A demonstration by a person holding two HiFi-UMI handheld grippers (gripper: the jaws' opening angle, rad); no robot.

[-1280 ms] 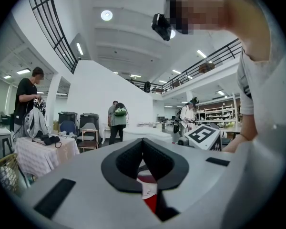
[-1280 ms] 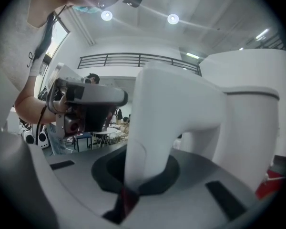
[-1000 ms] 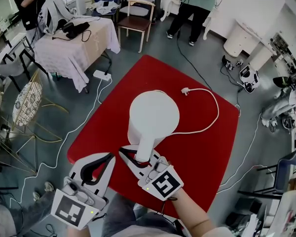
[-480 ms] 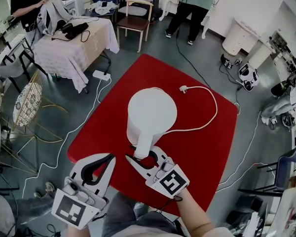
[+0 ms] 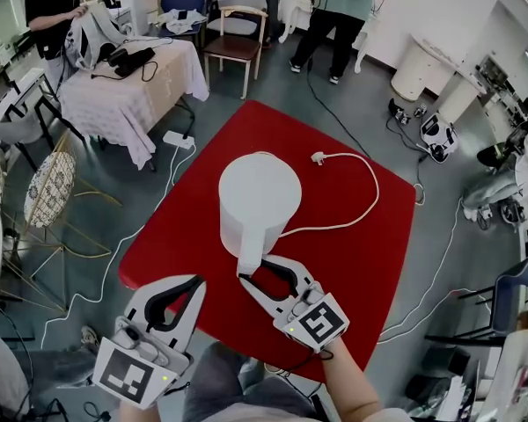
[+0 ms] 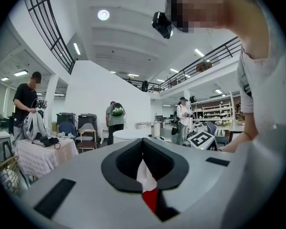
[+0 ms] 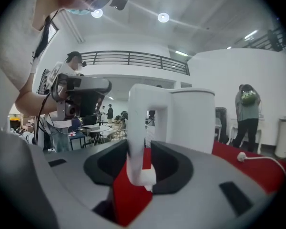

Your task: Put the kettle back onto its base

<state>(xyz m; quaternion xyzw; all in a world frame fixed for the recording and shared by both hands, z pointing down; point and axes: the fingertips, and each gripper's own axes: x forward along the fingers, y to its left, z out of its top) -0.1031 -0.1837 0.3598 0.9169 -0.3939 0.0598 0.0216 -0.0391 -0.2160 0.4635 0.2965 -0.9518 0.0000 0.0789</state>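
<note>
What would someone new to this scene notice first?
A white kettle stands in the middle of a red table, with its cord looping off to the right. The right gripper is at the kettle's near side, its jaws opening with the handle between them. The left gripper is shut at the table's near edge.

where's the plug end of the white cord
In the head view the plug lies on the red table, up and right of the white kettle, near the far edge.
</note>
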